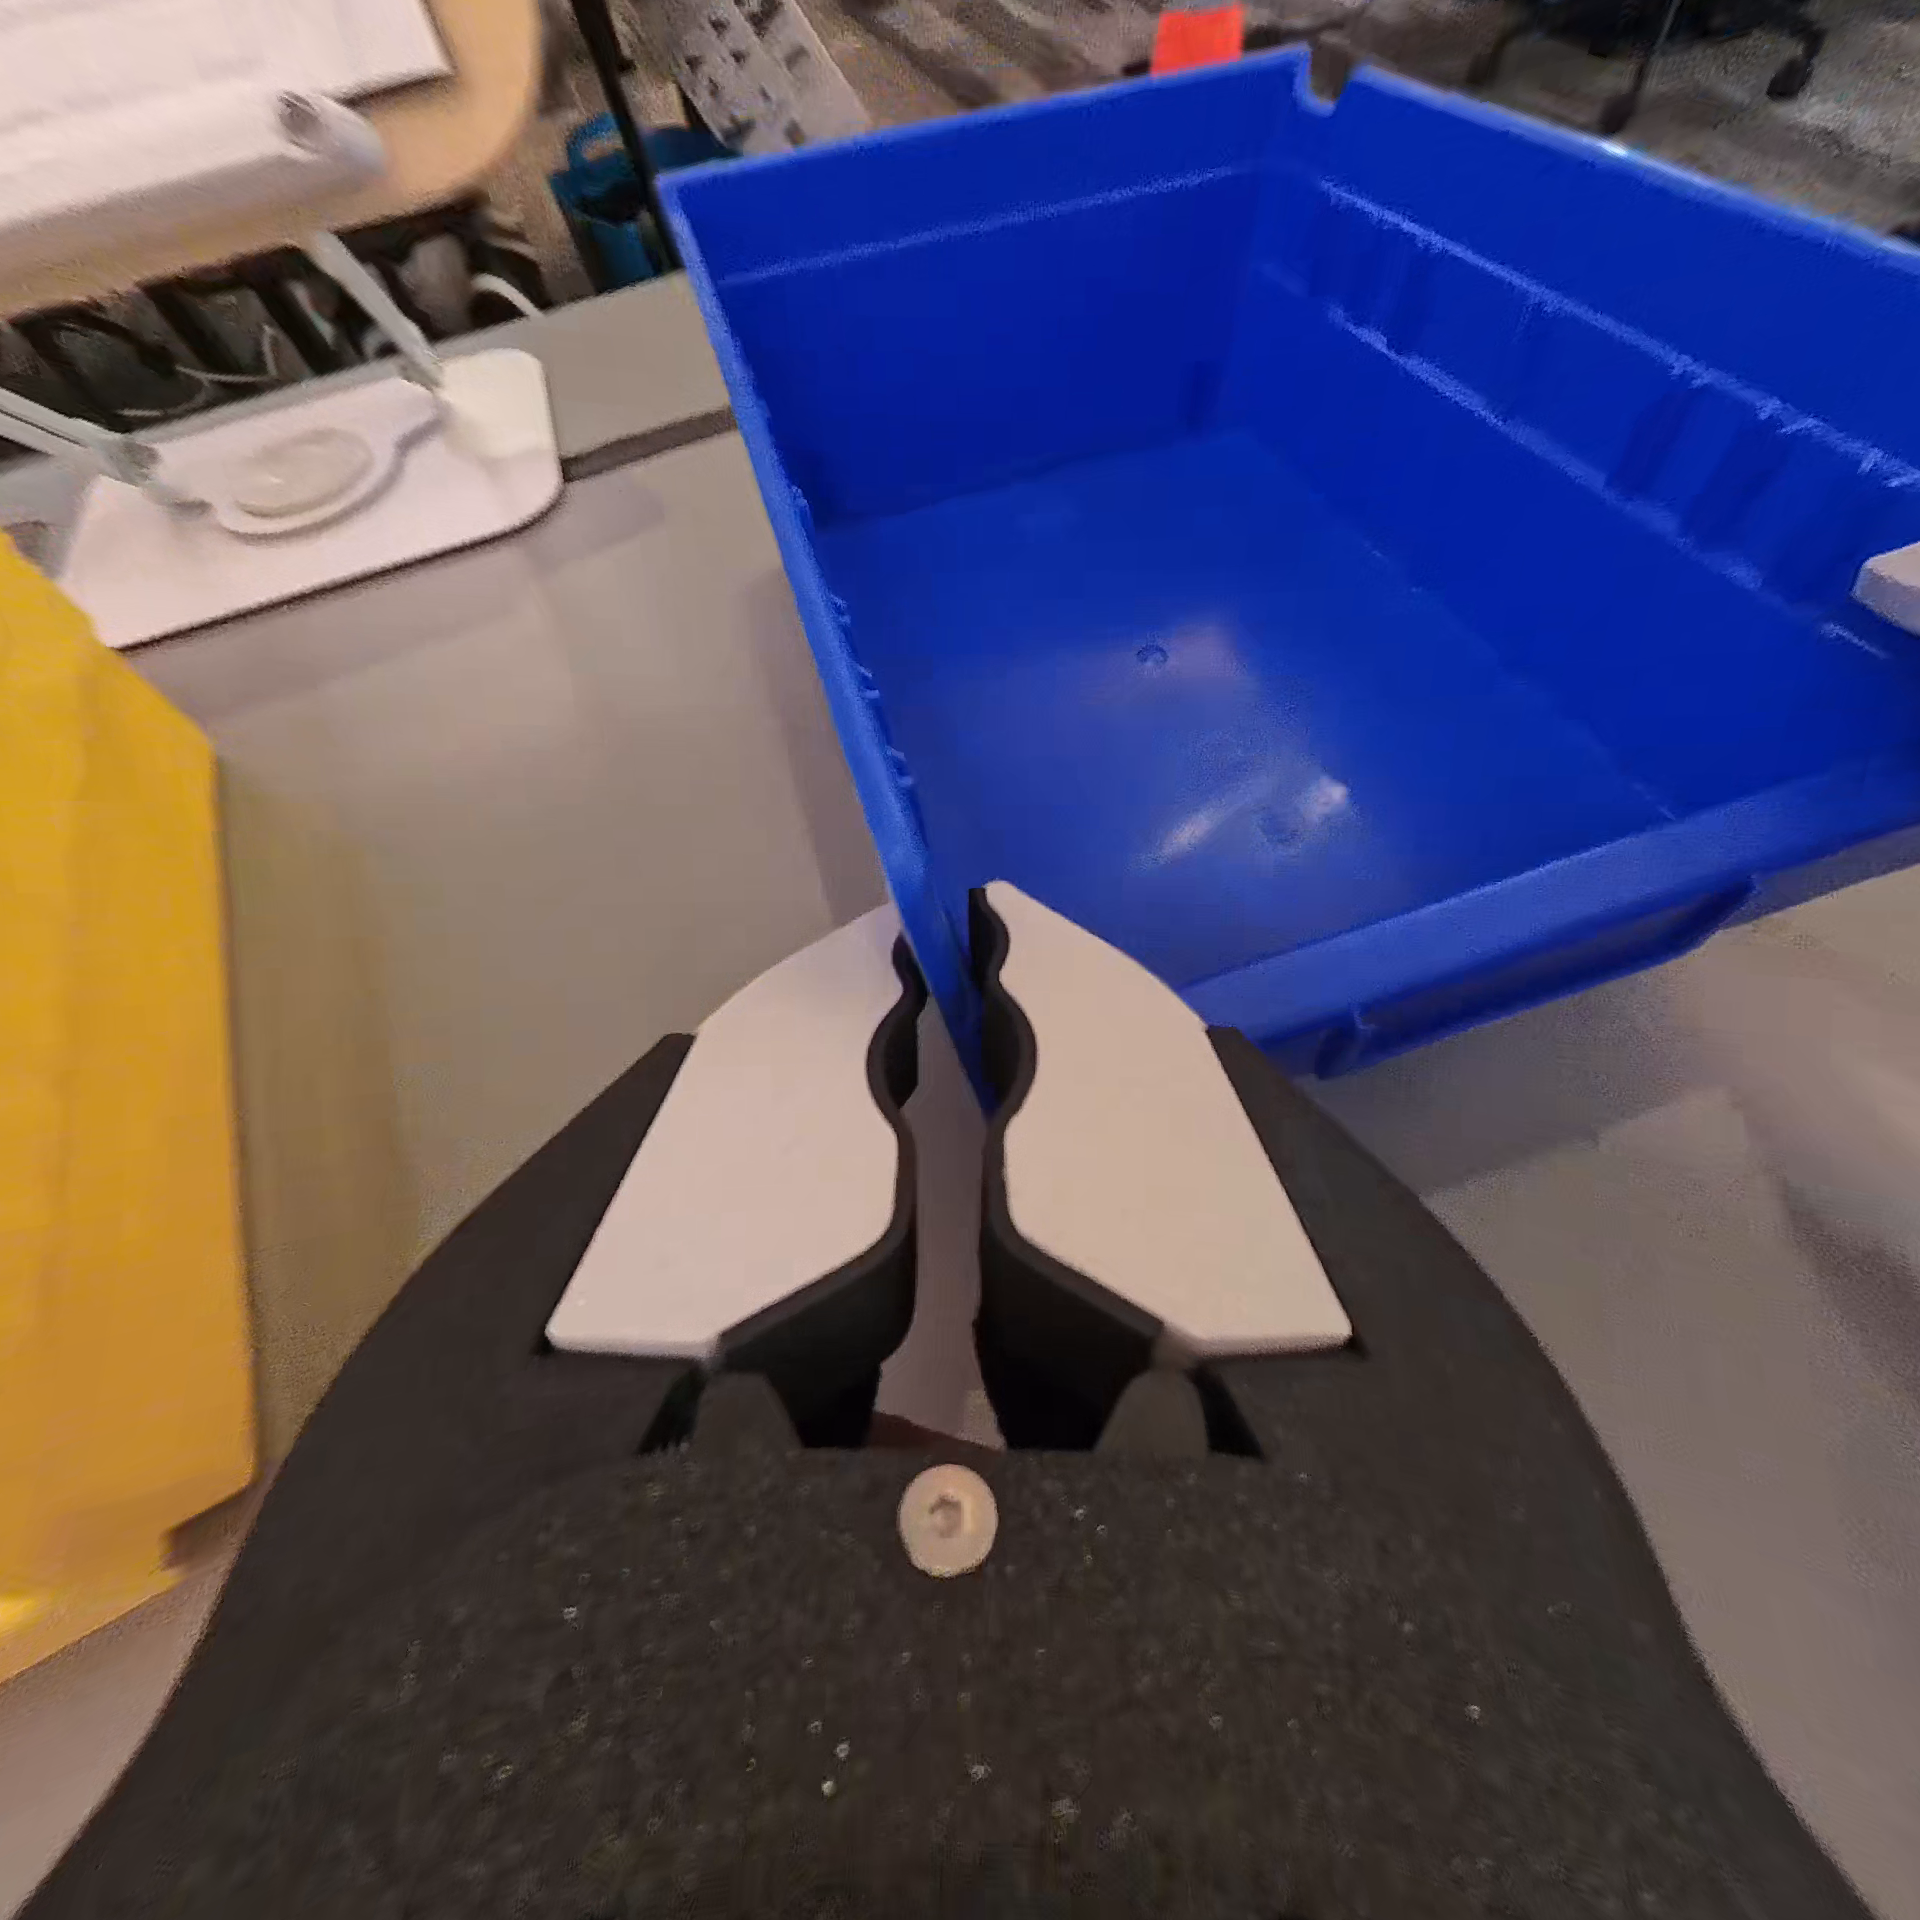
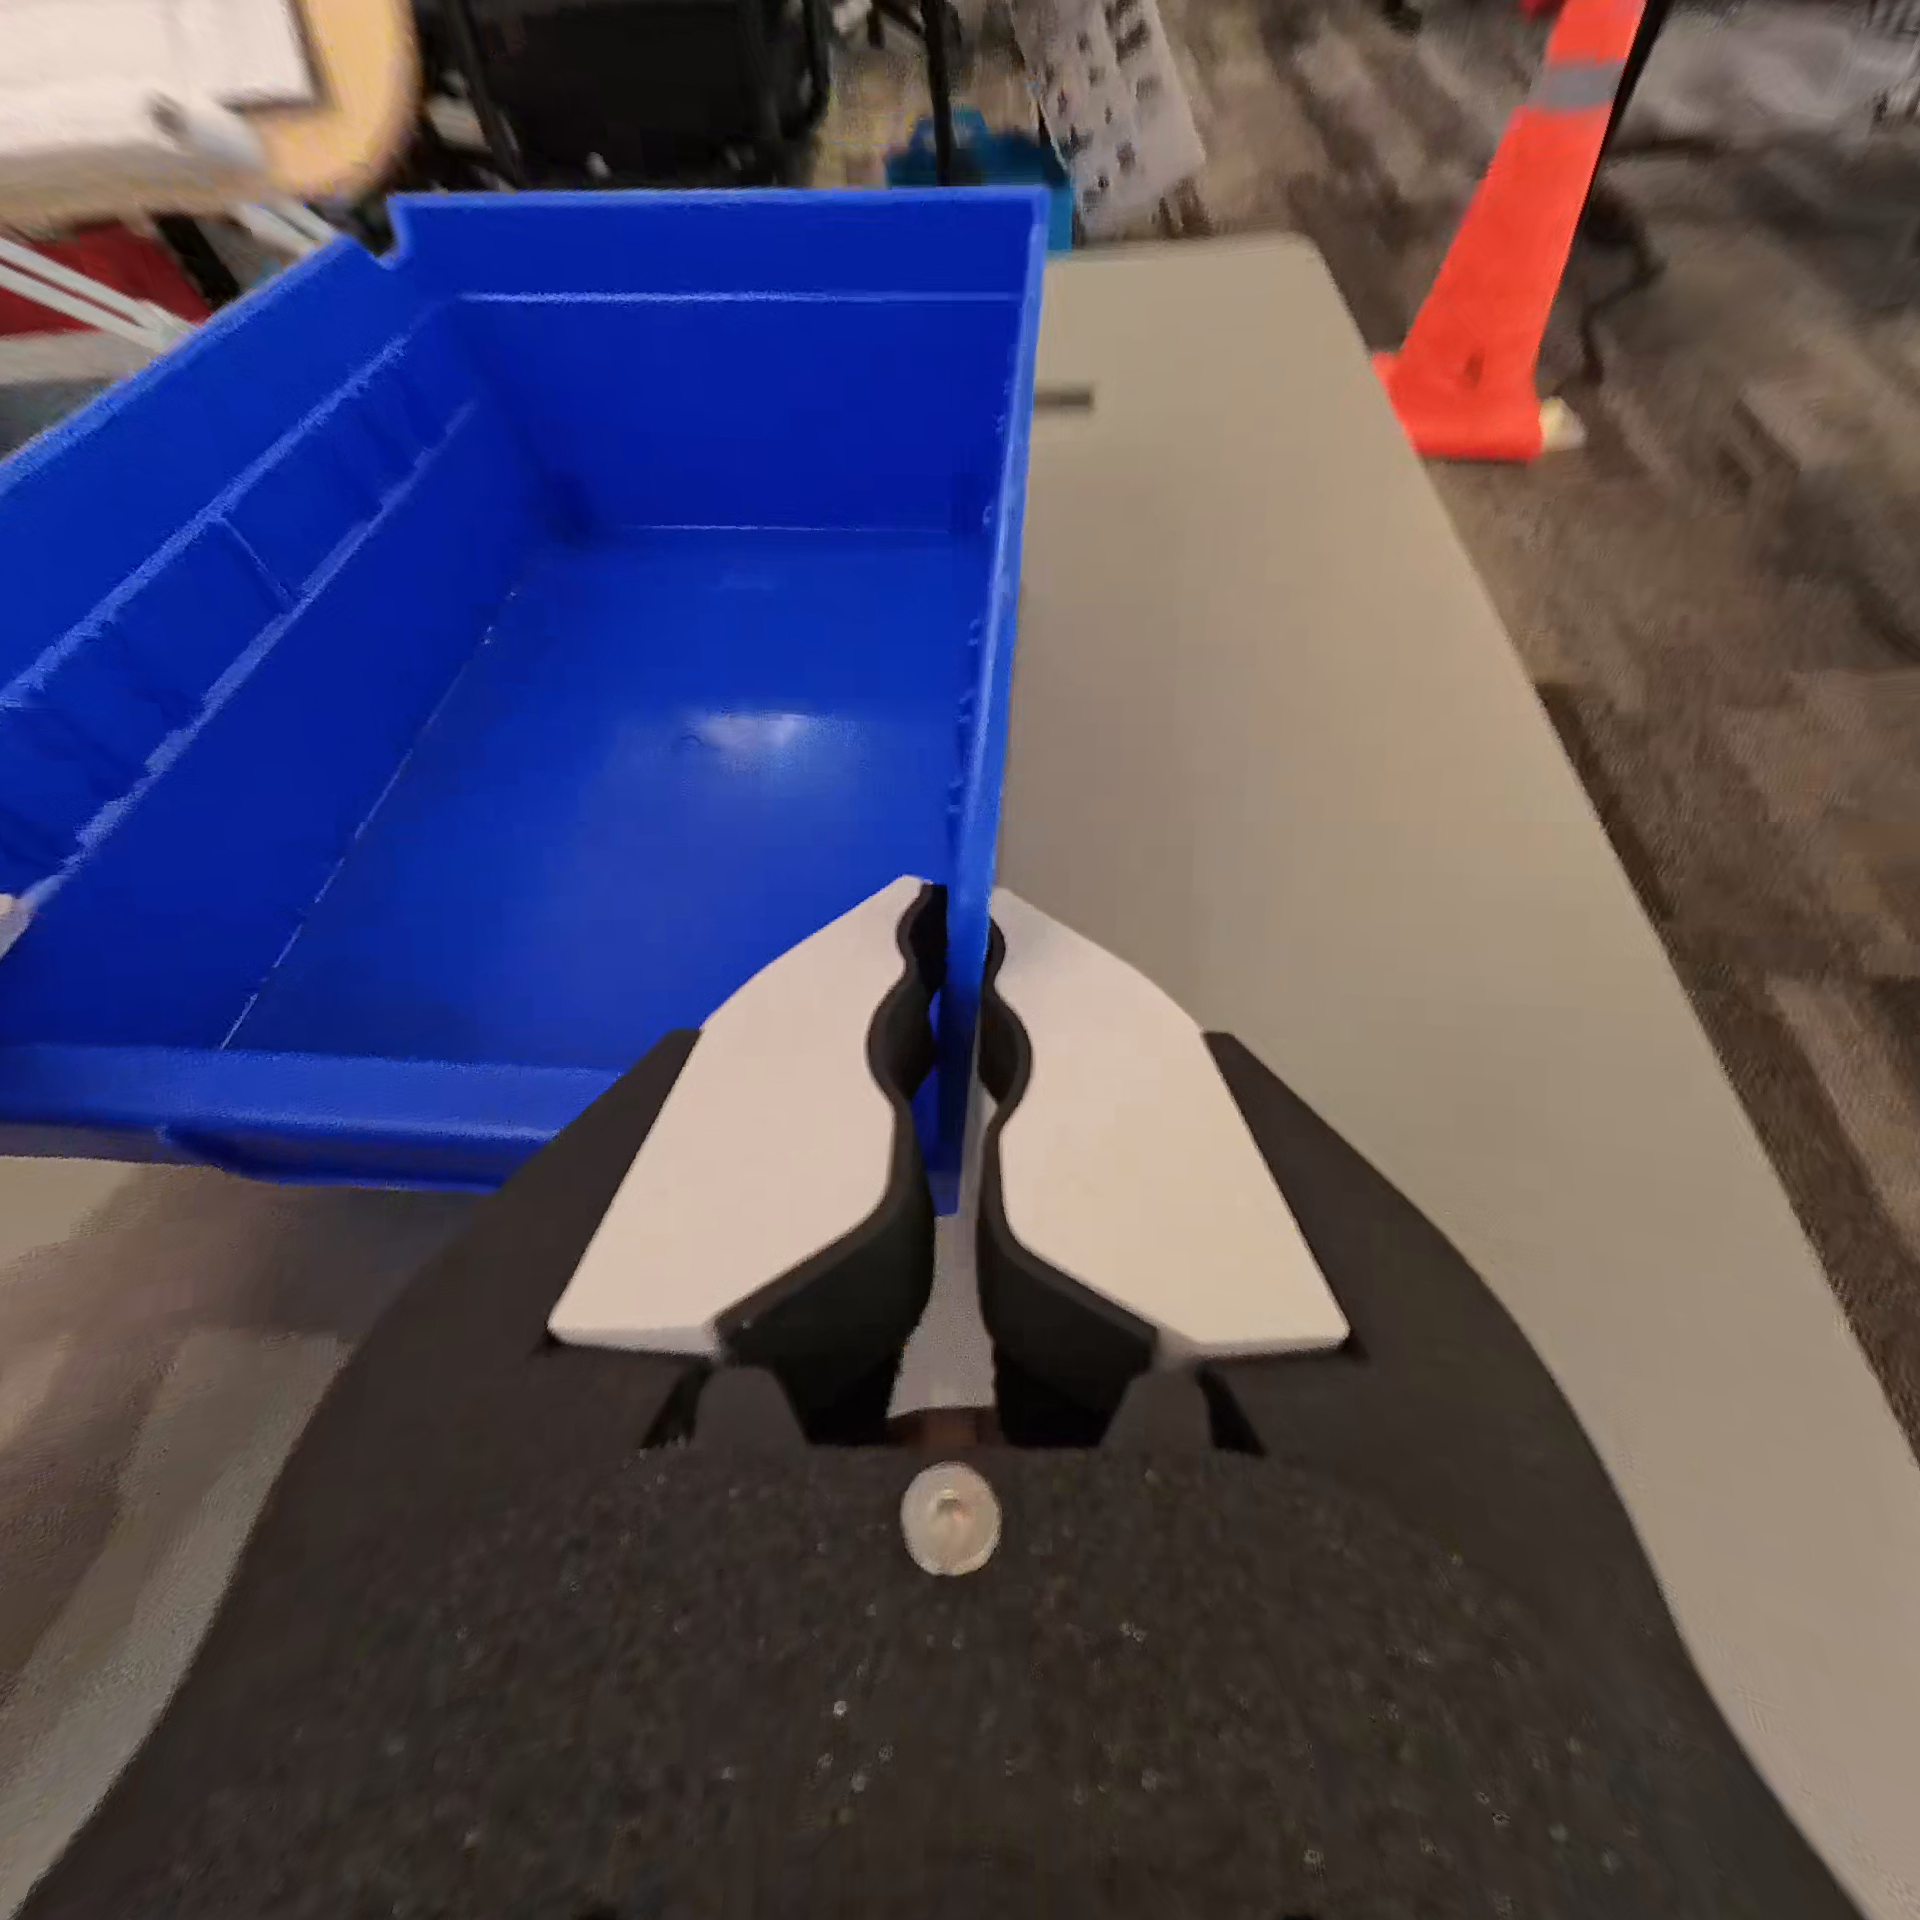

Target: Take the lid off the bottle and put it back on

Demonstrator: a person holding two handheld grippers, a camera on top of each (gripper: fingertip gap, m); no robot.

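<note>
Each gripper is clamped on a side wall of the large, empty, bright blue plastic storage bin [image 1: 1299, 644]. The left gripper [image 1: 948, 935] has its grey-faced, black-padded fingers closed on the bin's left wall close to the near left corner; the right gripper [image 2: 961, 925] pinches the right wall the same way at the near right corner. The bin looks tilted in both views, so it is probably lifted or being shifted over the grey bench [image 1: 540, 831], though whether its base touches the bench cannot be told.

The bottle and its lid show in neither view, and the bin's floor is bare. So the lid work has not begun as far as these views show, and the bottle's place is unknown.

Risks from here, as I judge them:
- The walls are thin and smooth, and each is held only near a corner. Uneven pull between the two hands could twist the bin or let one wall slip out of the pads.
- If one side drops, the bin could strike the yellow box-like object [image 1: 94, 1091] at the bench's left edge, or the white flat-based stand [image 1: 312, 499] near the far left corner.
- The right wall lies not far from the bench's right edge [image 2: 1455, 935]; a push that way could send the bin off towards the orange traffic cone [image 2: 1507, 260] on the floor.
</note>
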